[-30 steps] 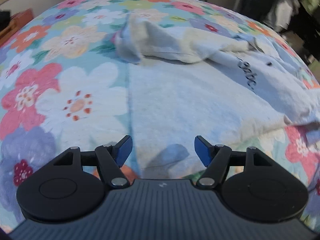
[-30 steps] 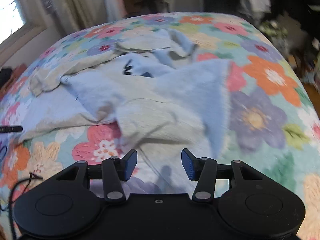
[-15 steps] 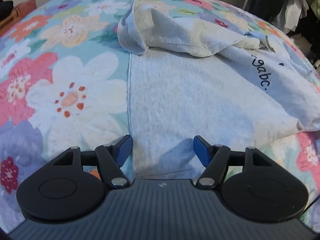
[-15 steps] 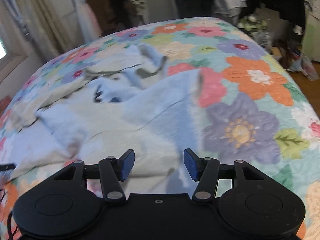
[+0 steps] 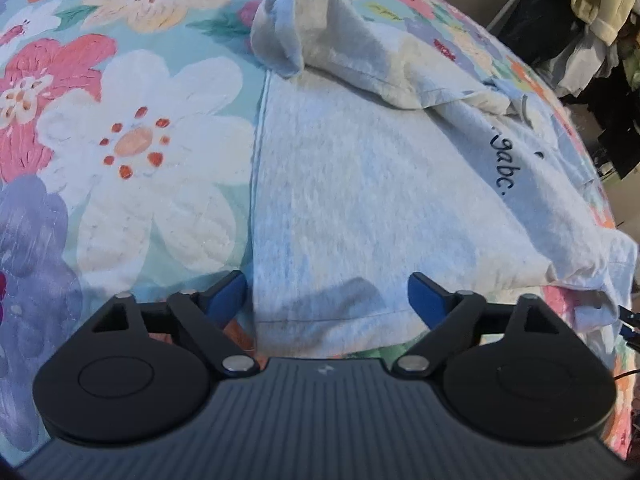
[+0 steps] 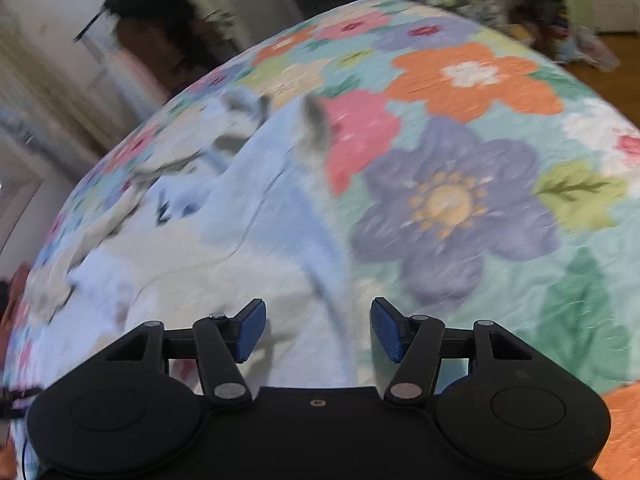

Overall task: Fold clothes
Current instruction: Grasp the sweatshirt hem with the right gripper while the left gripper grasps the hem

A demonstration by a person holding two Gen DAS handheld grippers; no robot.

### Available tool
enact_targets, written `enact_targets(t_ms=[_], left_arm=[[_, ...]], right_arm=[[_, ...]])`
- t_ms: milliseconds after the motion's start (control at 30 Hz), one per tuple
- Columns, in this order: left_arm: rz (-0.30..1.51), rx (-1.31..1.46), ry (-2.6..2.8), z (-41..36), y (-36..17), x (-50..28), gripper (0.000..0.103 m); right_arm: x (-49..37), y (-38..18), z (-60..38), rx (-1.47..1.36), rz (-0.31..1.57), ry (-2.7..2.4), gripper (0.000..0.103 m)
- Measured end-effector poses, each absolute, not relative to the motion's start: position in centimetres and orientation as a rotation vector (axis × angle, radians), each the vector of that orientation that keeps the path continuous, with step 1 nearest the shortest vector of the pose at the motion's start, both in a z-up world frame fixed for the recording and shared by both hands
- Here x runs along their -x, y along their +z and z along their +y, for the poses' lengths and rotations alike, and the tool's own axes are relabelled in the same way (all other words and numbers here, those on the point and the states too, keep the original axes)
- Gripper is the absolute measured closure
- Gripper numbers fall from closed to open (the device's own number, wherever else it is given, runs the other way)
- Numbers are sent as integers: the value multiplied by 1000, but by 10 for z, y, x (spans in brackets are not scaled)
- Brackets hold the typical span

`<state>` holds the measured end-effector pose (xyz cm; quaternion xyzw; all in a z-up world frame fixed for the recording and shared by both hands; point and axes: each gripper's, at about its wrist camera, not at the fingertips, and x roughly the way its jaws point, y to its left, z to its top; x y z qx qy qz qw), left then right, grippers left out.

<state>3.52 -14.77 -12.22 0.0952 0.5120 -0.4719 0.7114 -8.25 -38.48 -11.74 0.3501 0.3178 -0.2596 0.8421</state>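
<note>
- While it lies spread on the floral quilted bedspread (image 5: 132, 152), the light grey knit T-shirt (image 5: 360, 200) runs its long axis from the hem at 6 o'clock in the left wrist view up toward 1 o'clock, where the dark printed lettering (image 5: 500, 168) sits.
- A rumpled sleeve (image 5: 320, 40) is folded over the shirt's far end at 12 o'clock, its cuff pointing toward 11 o'clock.
- The left gripper (image 5: 326, 296) hovers over the shirt's near left corner, blue pads (image 5: 426, 296) wide apart and holding nothing; the straight side seam runs just inside its left finger.
- In the right wrist view, which is blurred, the same shirt (image 6: 224, 248) stretches from 7 o'clock toward 11 o'clock, one corner (image 6: 314, 128) standing up at 12 o'clock.
- The right gripper (image 6: 318, 328) is spread open and empty, straddling the shirt's right-hand edge where it meets the bedspread (image 6: 460, 200).
</note>
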Motion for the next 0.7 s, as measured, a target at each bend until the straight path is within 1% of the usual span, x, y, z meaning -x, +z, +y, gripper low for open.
enact_targets(t_ms=[67, 100, 133, 167, 200, 233, 267, 300, 400, 467, 567, 600, 633, 700], left_arm=[[1071, -315, -1040, -156, -126, -25, 12], [1030, -367, -1038, -160, -128, -17, 12], [986, -414, -1035, -164, -129, -9, 16], [937, -449, -1029, -167, -128, -2, 23], [891, -476, -1026, -170, -127, 5, 41], [855, -482, -1033, -171, -124, 10, 65], [819, -488, -1033, -172, -120, 14, 83], [786, -492, -1018, -172, -116, 18, 95], [684, -499, -973, -168, -99, 24, 95], [619, -492, -945, -159, -83, 24, 95], [574, -433, -909, -125, -50, 12, 95], [572, -411, -895, -116, -42, 5, 95], [575, -391, -883, -108, -36, -2, 95], [621, -384, -871, -101, -40, -17, 95]], right_arm=[[76, -121, -377, -706, 686, -512, 41], [74, -125, -374, -695, 679, -510, 48], [72, -129, -371, -688, 672, -509, 55], [71, -131, -369, -691, 663, -516, 80], [71, -132, -367, -694, 655, -523, 94], [71, -134, -366, -697, 646, -529, 94], [70, -136, -364, -700, 638, -536, 96], [70, -136, -362, -702, 626, -540, 96], [77, -102, -358, -705, 533, -500, 97], [87, -68, -353, -754, 444, -448, 97], [107, -27, -338, -823, 311, -317, 97], [113, -19, -332, -825, 305, -279, 97], [116, -18, -327, -807, 344, -268, 97], [123, -19, -317, -768, 428, -254, 97]])
